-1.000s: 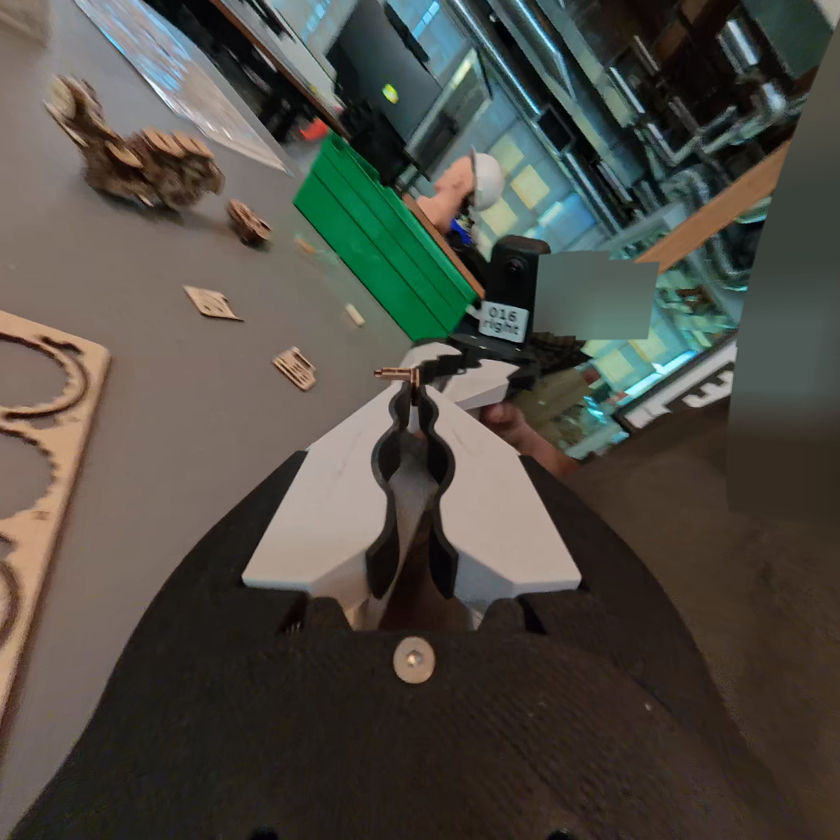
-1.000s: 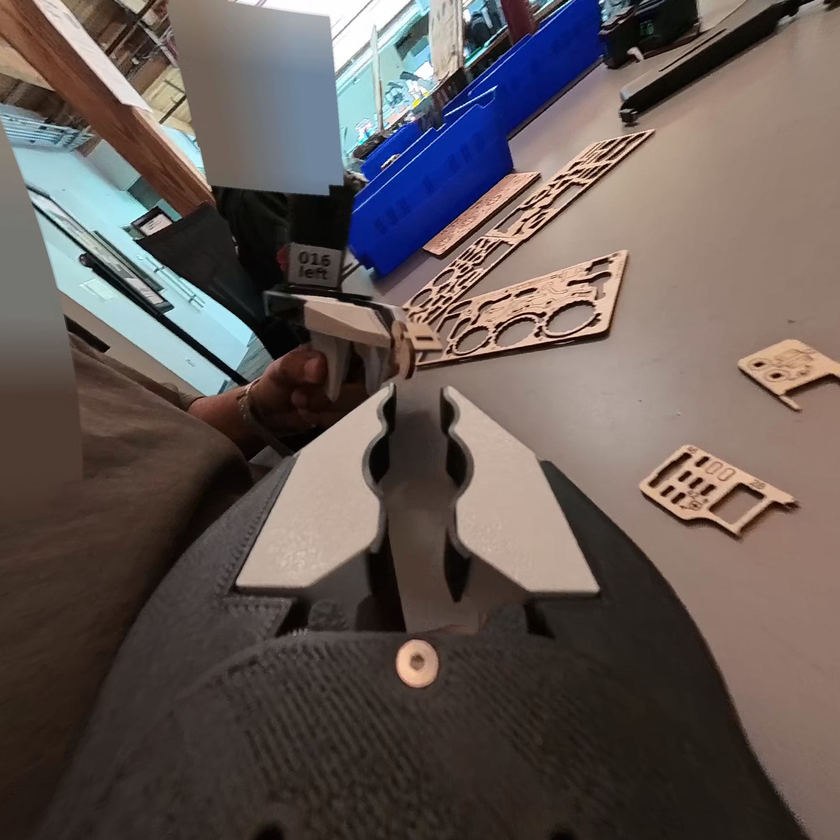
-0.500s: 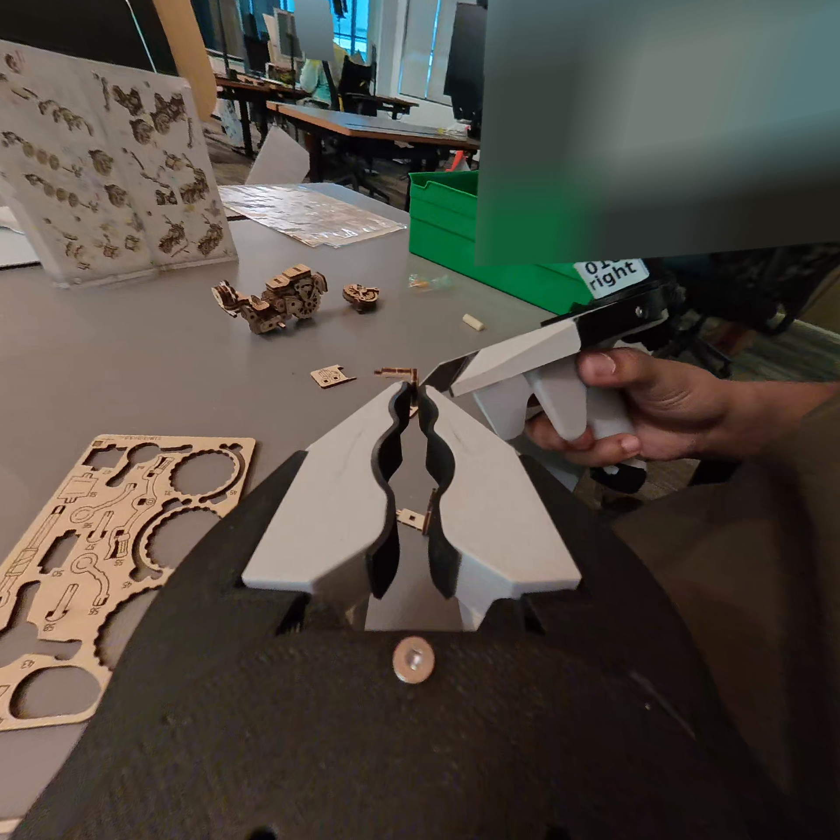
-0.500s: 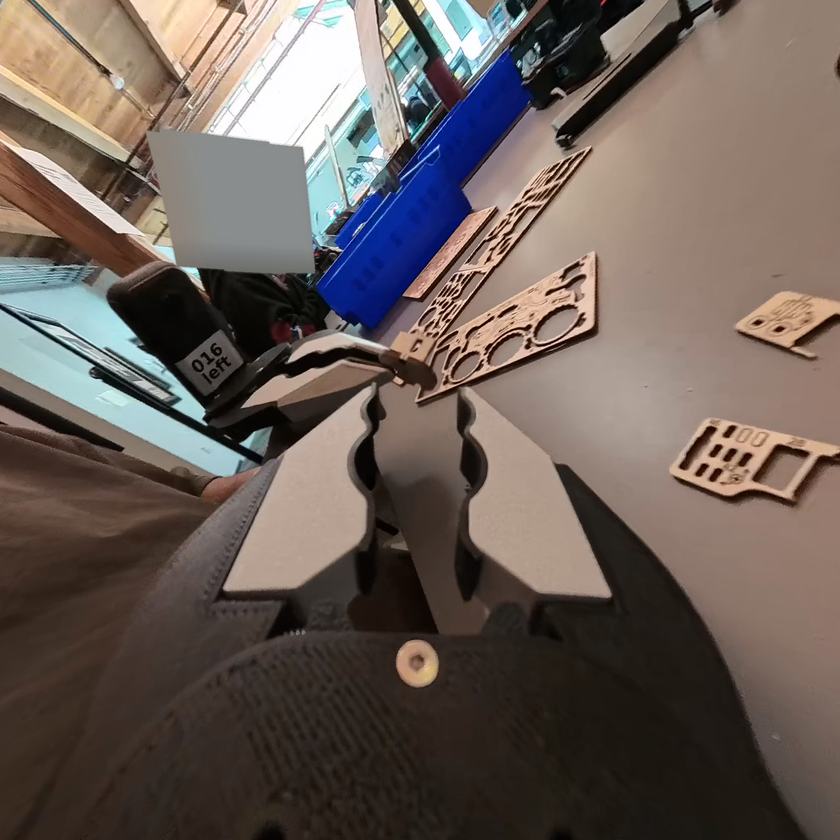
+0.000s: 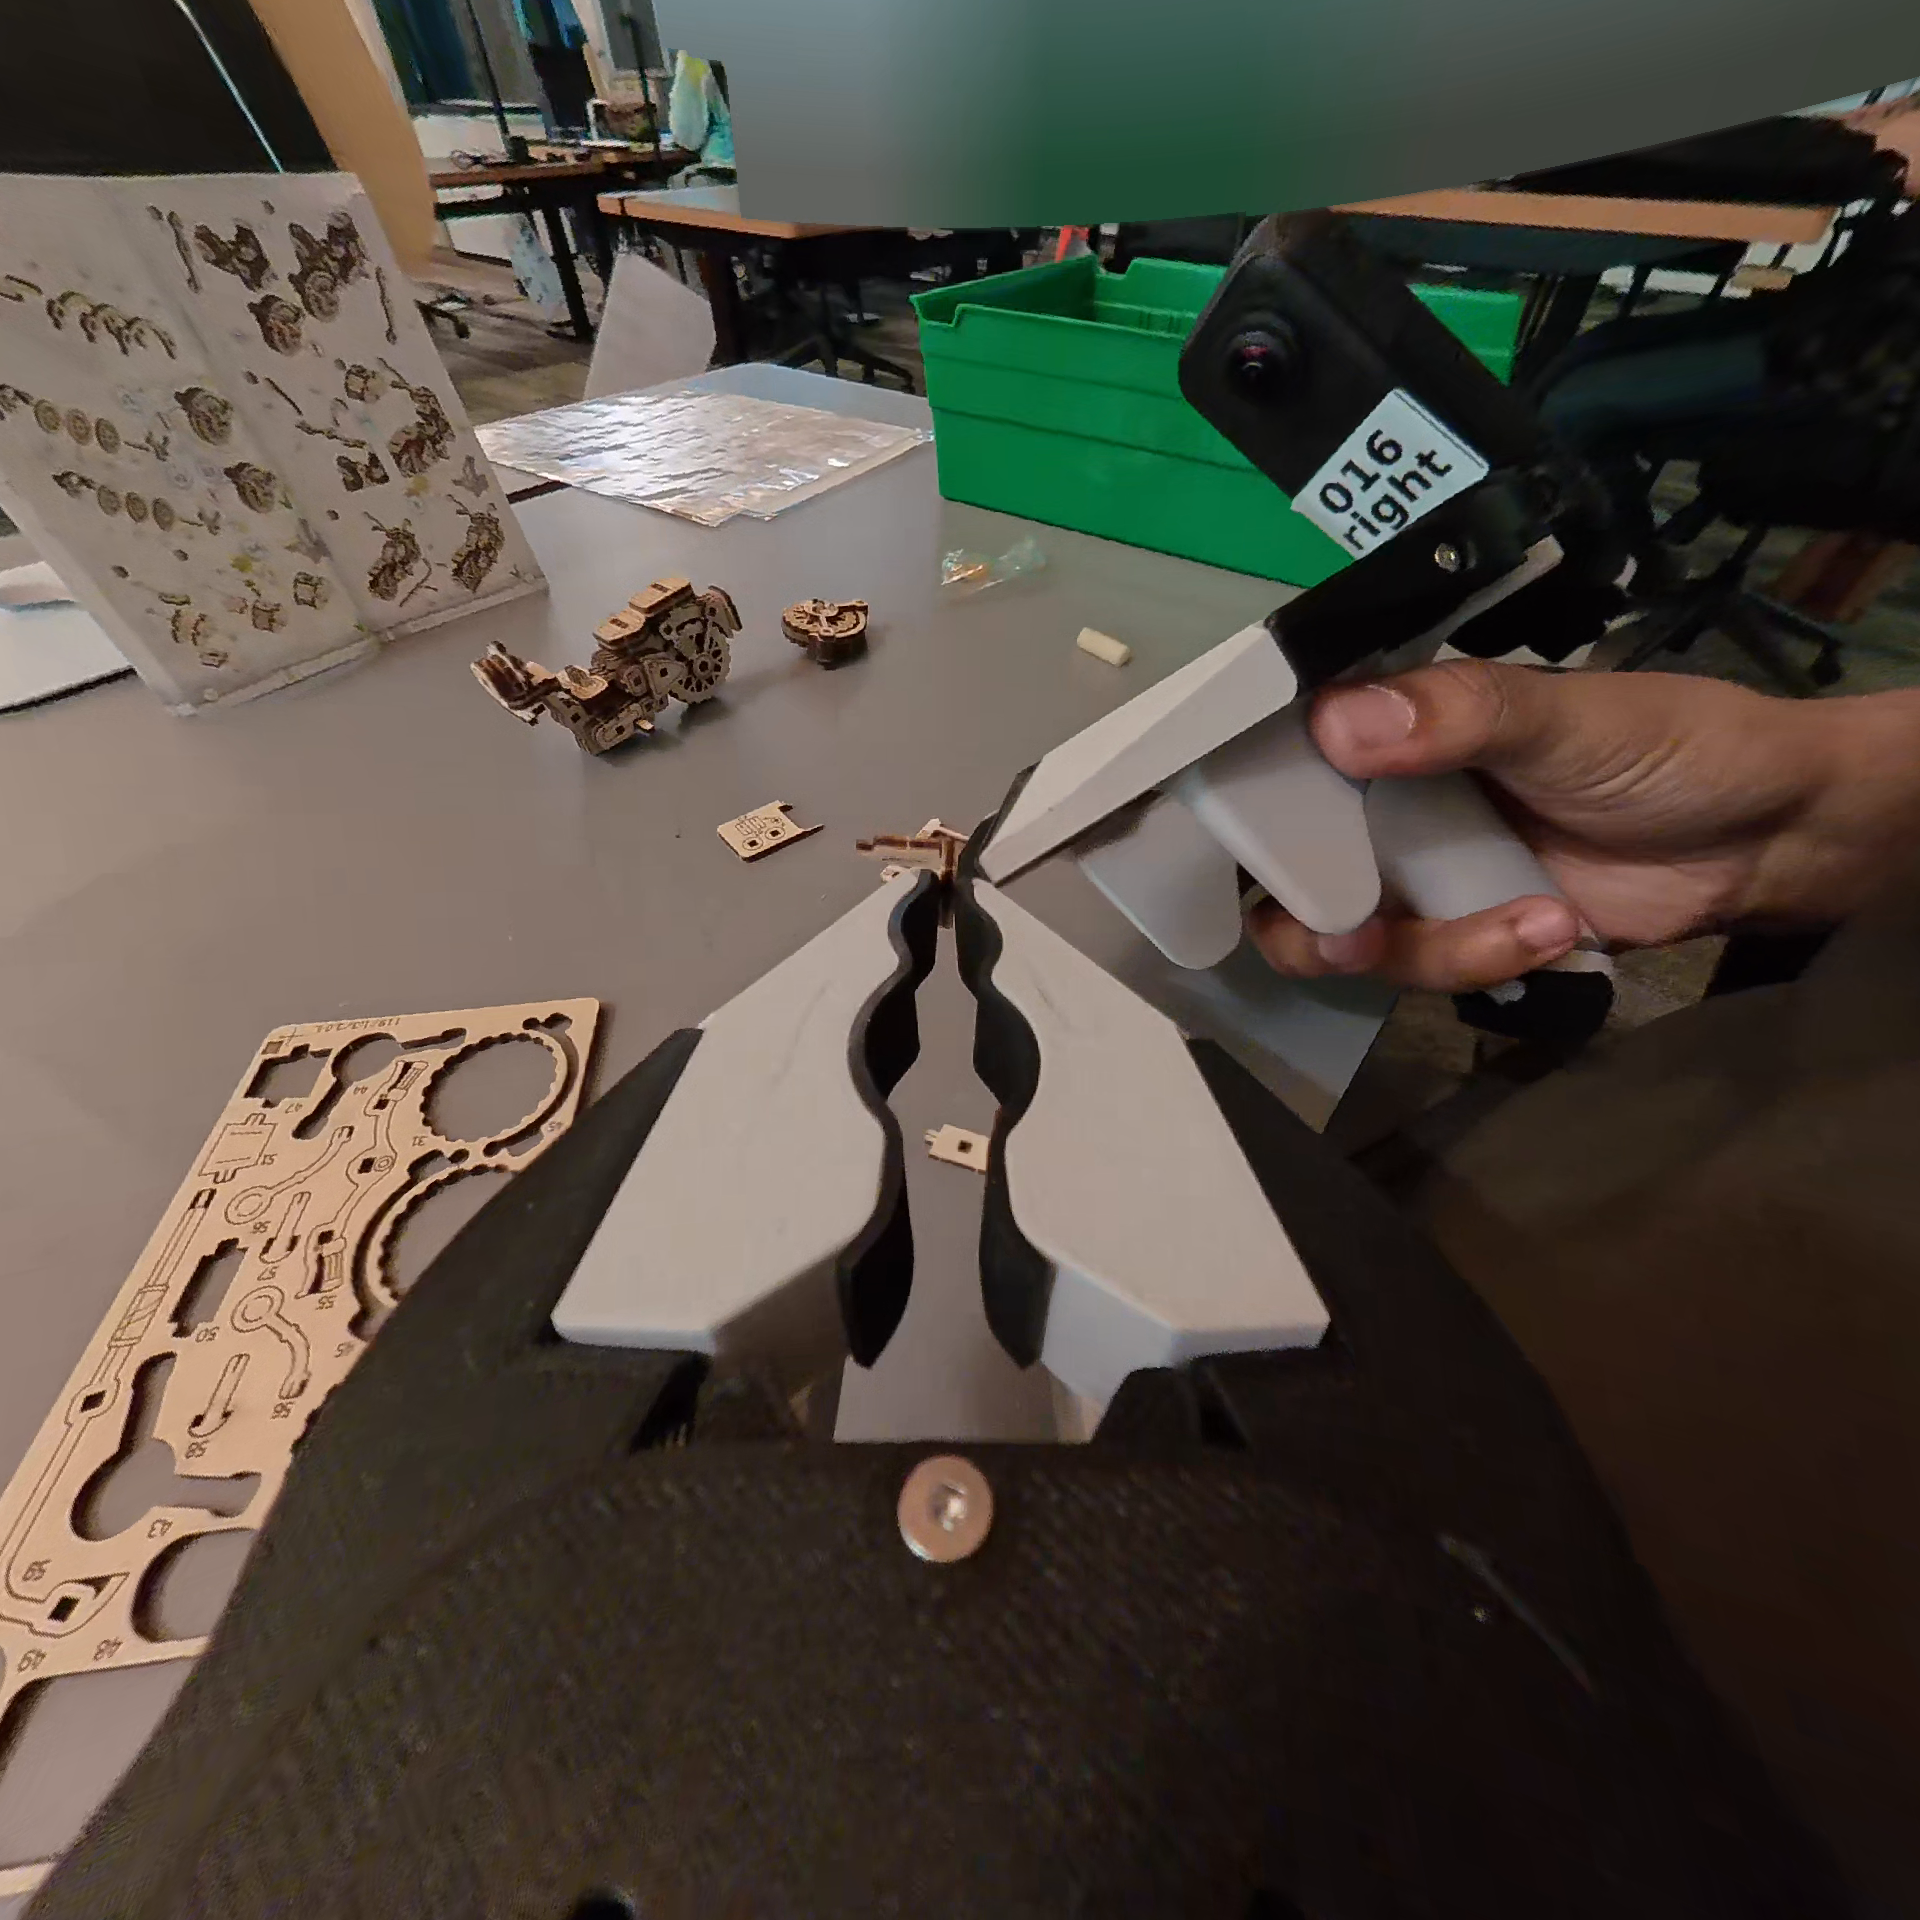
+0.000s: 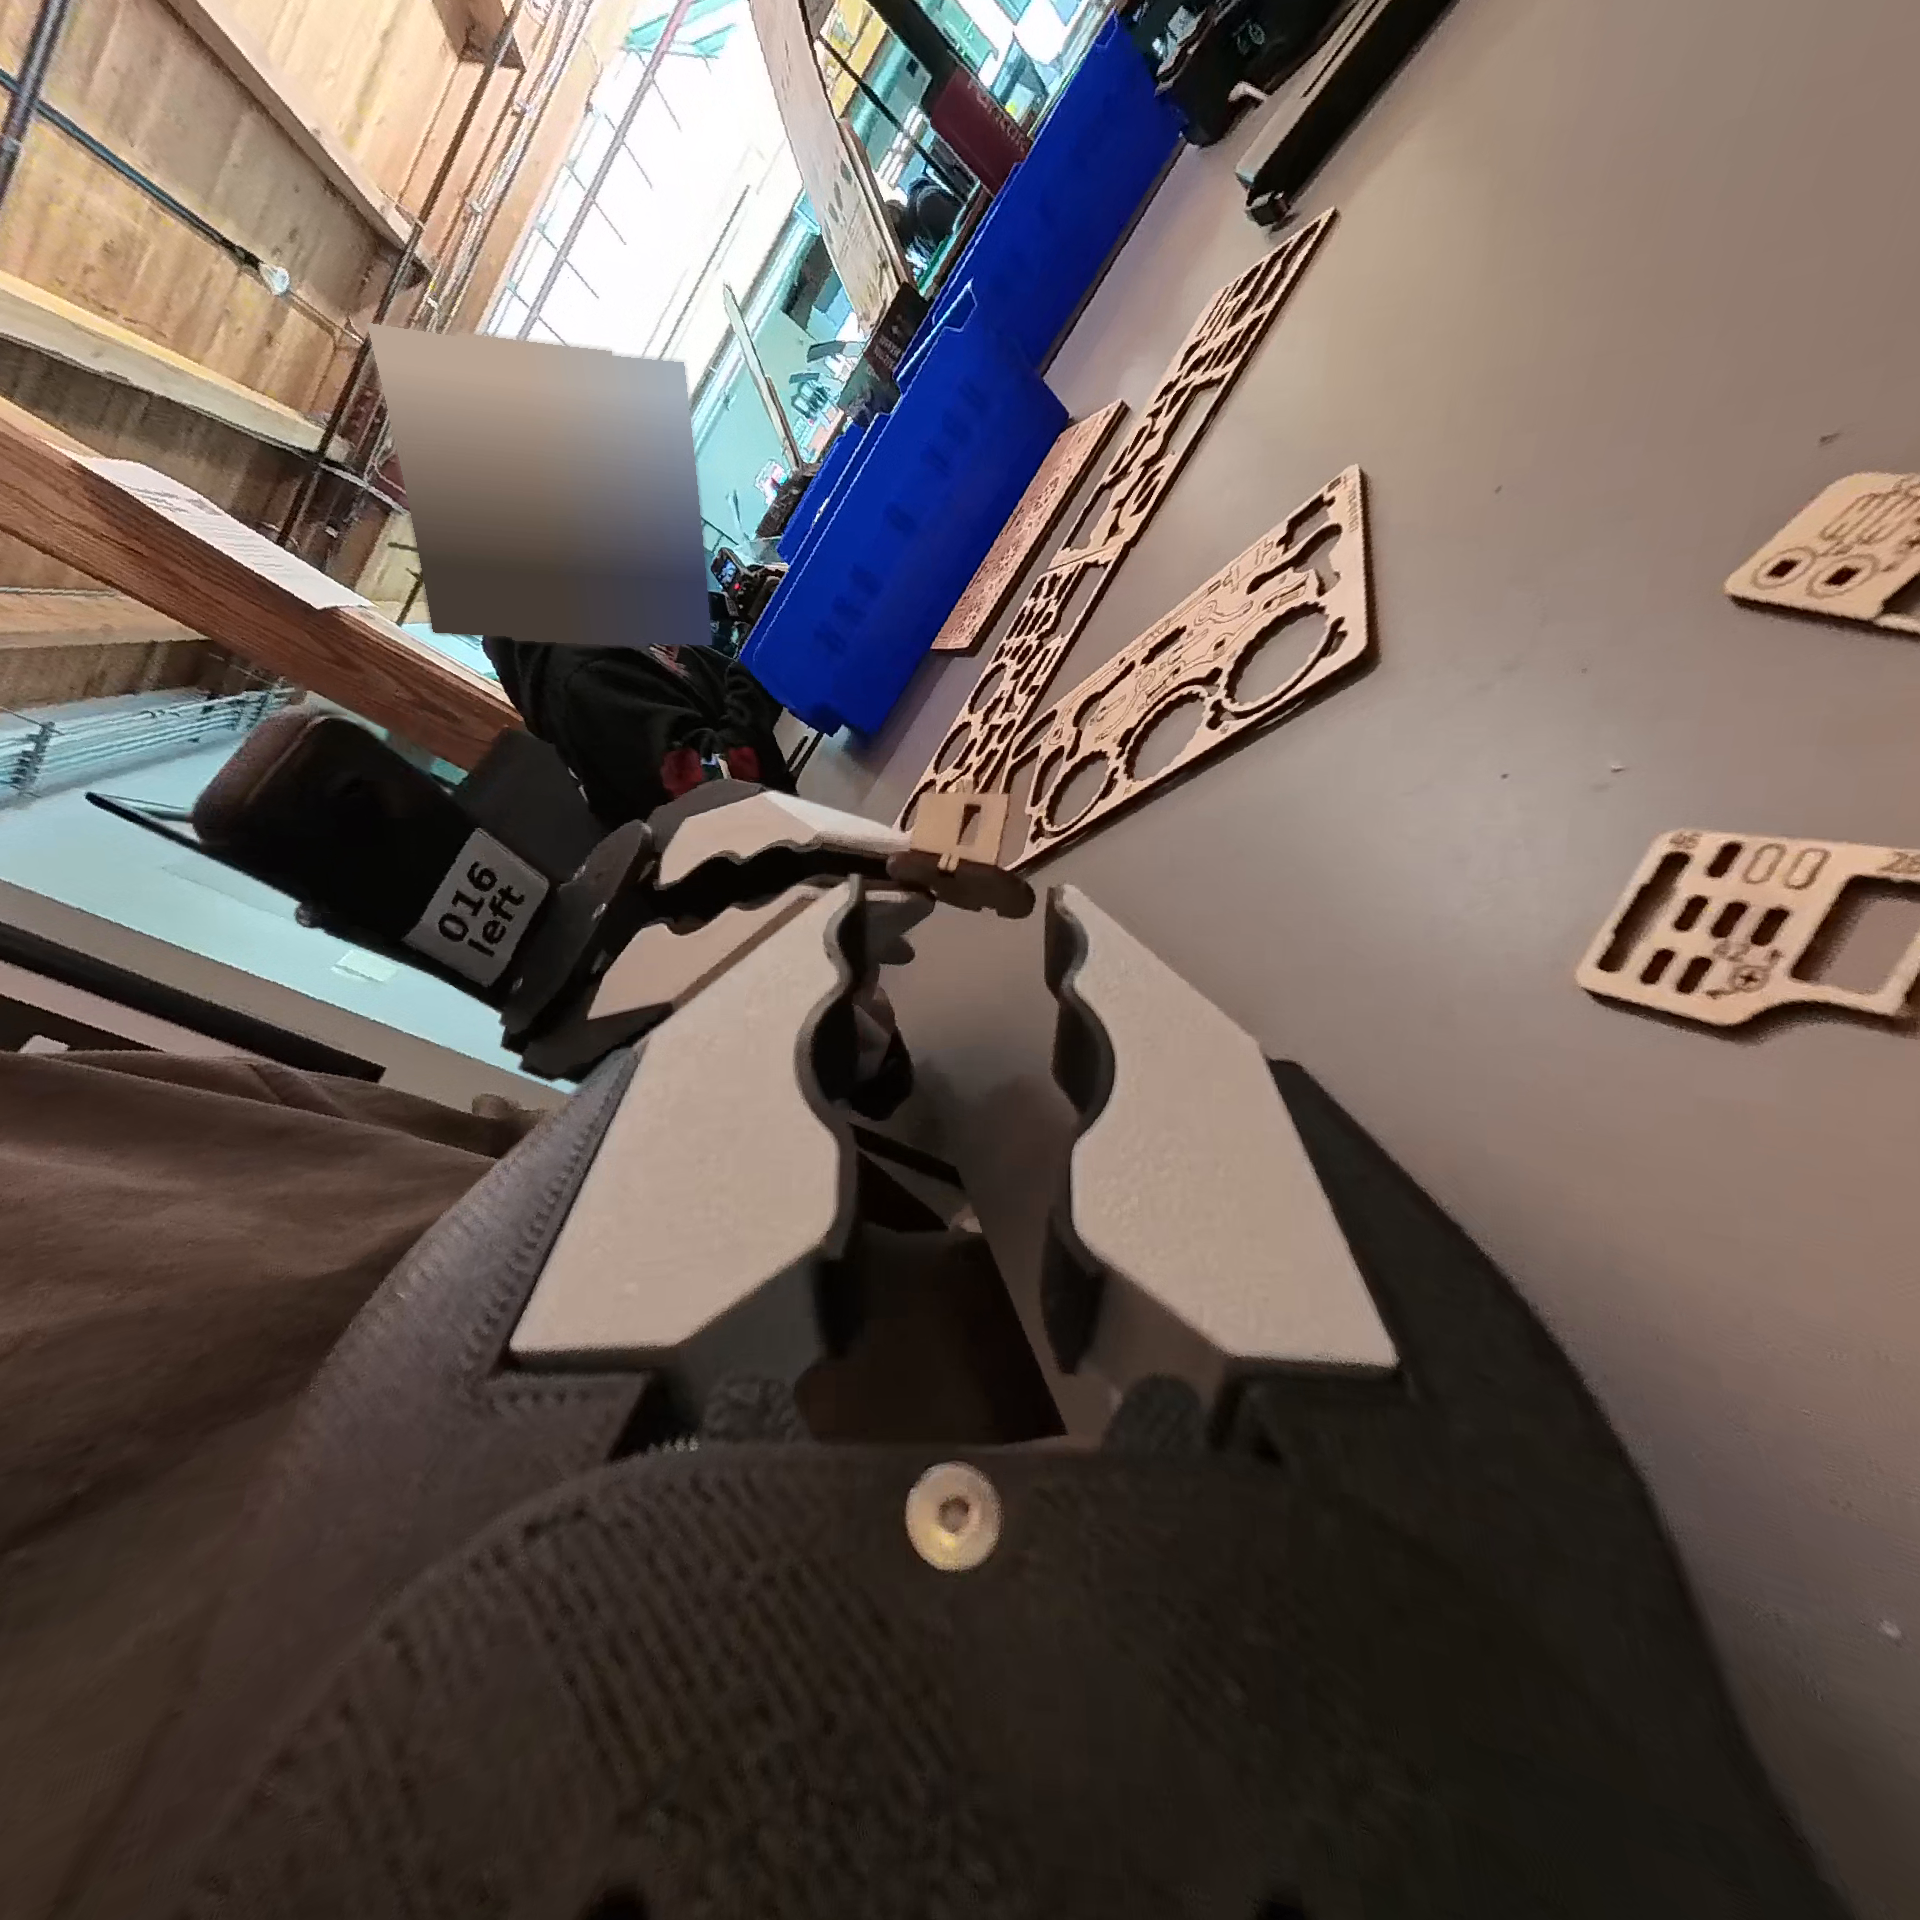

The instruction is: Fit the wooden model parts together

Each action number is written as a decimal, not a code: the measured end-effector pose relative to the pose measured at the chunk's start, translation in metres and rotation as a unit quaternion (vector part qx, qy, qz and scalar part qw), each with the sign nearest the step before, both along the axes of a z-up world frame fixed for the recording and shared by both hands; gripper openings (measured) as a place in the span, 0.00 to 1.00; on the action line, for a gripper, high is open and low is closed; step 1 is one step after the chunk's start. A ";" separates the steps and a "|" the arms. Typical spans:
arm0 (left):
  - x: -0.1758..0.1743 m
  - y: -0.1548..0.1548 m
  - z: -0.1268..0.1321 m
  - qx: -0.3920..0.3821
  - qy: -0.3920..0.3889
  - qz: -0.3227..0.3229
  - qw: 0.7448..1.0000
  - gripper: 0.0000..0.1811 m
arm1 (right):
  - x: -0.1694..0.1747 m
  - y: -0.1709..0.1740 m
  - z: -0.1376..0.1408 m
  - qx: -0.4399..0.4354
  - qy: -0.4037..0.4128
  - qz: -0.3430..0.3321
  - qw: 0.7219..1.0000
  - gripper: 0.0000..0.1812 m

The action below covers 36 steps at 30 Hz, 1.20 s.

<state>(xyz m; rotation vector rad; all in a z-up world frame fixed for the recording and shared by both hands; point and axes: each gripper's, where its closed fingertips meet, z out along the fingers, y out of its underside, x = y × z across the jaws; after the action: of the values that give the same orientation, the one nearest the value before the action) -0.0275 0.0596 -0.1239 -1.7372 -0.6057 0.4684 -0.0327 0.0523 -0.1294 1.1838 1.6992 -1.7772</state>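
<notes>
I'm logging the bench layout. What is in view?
Small wooden part: one, tan, pinched at left tool tips.
Part-built wooden model: one, brown, mid table.
Gear cluster: one, brown, beside the model.
Punched sheets: at least three, tan, flat on table.
Loose flat pieces: several, tan, table.
Instruction sheet: one, white, propped up.
Green bin: far edge.
Blue bins: far edge.
Left tool: shut on the part.
Right tool: open, at the part.

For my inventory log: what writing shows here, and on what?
I won't copy writing; here is what bears it.
Right camera's sticker: printed, legible.
Left camera's sticker: printed, legible.
Wooden sheet: engraved marks.
Slotted wooden plate: engraved marks.
Instruction booklet: too small to read.
</notes>
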 end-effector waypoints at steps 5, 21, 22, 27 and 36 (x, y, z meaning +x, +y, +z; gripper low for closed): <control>0.002 0.002 -0.002 -0.023 0.021 -0.001 1.000 0.01 | 0.000 0.001 -0.002 -0.007 -0.016 -0.001 1.000 0.17; 0.004 0.004 -0.006 -0.066 0.059 0.002 0.996 0.02 | 0.000 0.003 -0.005 -0.001 -0.012 0.006 1.000 0.15; 0.004 0.004 -0.005 -0.062 0.057 0.001 0.996 0.04 | -0.001 0.004 -0.005 0.002 -0.007 0.006 1.000 0.15; 0.004 0.002 -0.013 -0.028 -0.034 -0.006 0.999 0.20 | -0.013 0.023 0.010 0.003 0.063 0.016 0.998 0.15; 0.013 -0.019 -0.076 -0.148 -0.195 -0.008 0.970 0.24 | -0.005 0.035 -0.027 0.229 0.285 0.181 0.913 0.15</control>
<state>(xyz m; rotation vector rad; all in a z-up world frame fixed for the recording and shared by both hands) -0.0143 0.0406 -0.1996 -2.1411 -0.8317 0.2097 -0.0373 0.0877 -0.1564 0.4403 2.5807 -1.6196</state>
